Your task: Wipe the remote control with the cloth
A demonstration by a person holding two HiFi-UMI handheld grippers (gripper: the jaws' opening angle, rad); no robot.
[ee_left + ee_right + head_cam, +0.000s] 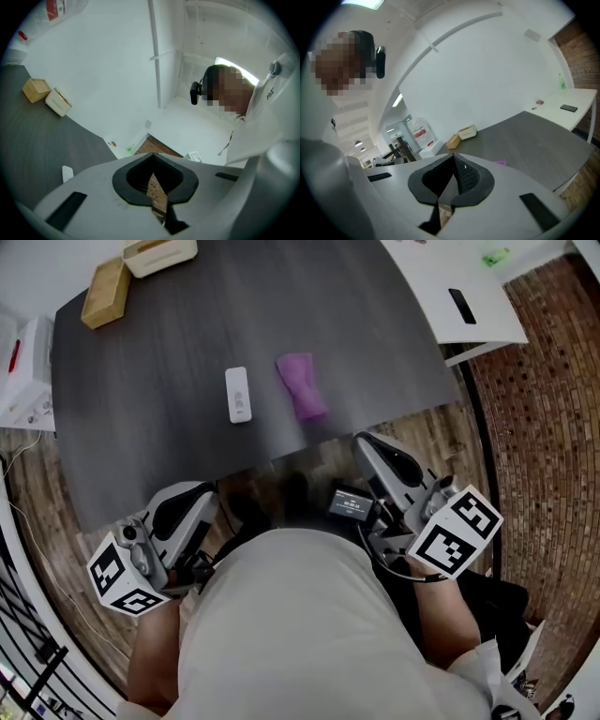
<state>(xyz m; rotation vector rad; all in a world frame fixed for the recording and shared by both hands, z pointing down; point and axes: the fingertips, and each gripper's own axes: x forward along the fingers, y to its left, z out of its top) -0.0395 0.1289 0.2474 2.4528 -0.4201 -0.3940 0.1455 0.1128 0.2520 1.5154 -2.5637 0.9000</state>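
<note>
The remote control (239, 395) lies flat on the dark desk (150, 352), long side running away from the person, buttons up as far as I can see; just beside it to its right, apart and not touching, the purple cloth (303, 386) lies bunched into a short roll; neither has anything on it or over it. Further out, a wooden box (105, 292) and a cream box (159, 254) sit at the far corner, well clear of both.

Nearer the person, the left tool (195, 495) and the right tool (370, 448) hang off the near edge of the desk, close to the body and well apart from the remote and cloth; each has its jaws pressed together with nothing between them, only floor and desk showing past the pads.

This layout fits two stages equally: the cloth lying ready with the remote unwiped, or the cloth set back down after the wiping; no streak or shine on the remote lets me tell which.

As for handling, my judgement is that the remote is light and the desk smooth, so a wiping stroke would tend to skate it along unless something steadies it; the soft cloth would take a pinch best at its raised fold, and strokes along the remote's length suit it better than across.
</note>
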